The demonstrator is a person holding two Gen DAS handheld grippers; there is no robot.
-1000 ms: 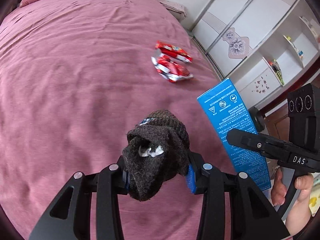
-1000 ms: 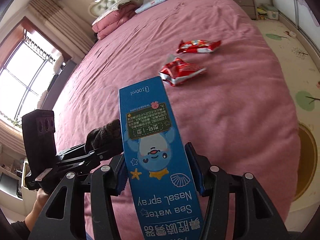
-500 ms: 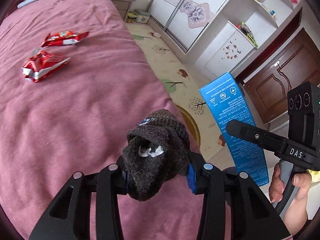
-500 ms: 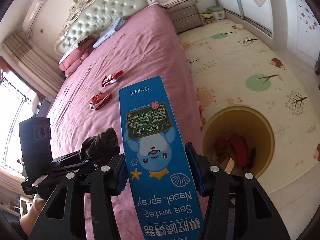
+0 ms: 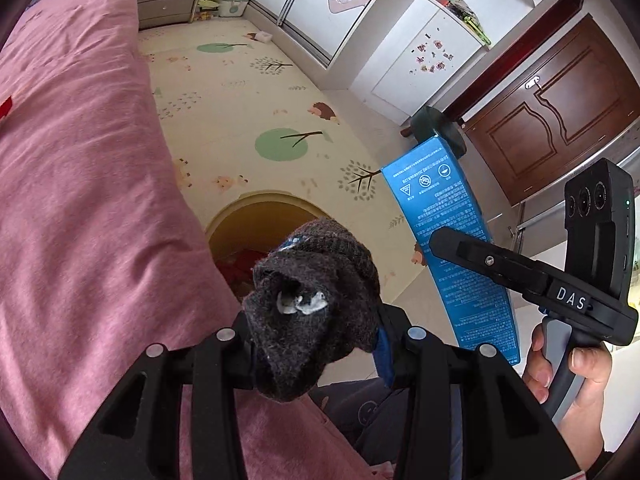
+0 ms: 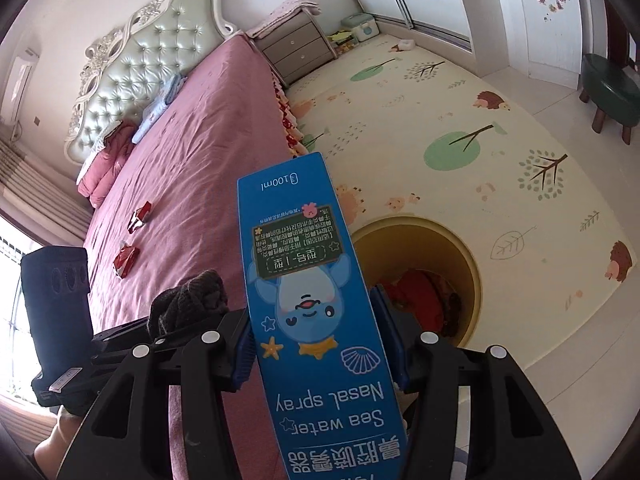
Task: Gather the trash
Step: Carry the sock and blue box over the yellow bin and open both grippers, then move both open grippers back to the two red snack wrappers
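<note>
**Both grippers loaded at the bed's edge, yellow bin on the floor beside it**

The pink bed point(image 6: 192, 152) fills the left of the scene, its long right edge running from the tufted headboard point(image 6: 152, 52) at the far end to the near corner by the grippers. Right of that edge the floor opens wide: a cream play mat point(image 6: 460, 128) printed with trees and hedgehogs stretches to the white sliding wardrobe point(image 5: 320, 4) at the far right, with pale tile beyond its near border. A grey nightstand point(image 6: 300, 50) stands at the far end beside the bed, a small green stool point(image 6: 612, 92) sits far right near a dark wooden door point(image 5: 560, 112).

On the mat, just beside the bed's near corner, stands a round yellow trash bin point(image 6: 468, 264), open at the top, with red crumpled packaging lying in its bottom.

The right gripper point(image 6: 320, 344) is closed on a tall blue nasal spray box point(image 6: 308, 280), held upright and slightly tilted, just left of the bin's mouth in the right wrist view. The left gripper point(image 5: 316, 344) clamps a dark knitted sock point(image 5: 312, 300), bunched, with a white scrap showing in its opening; the bin's rim shows just behind it.

Two red snack wrappers point(image 6: 132, 236) lie apart on the bed, far left.
</note>
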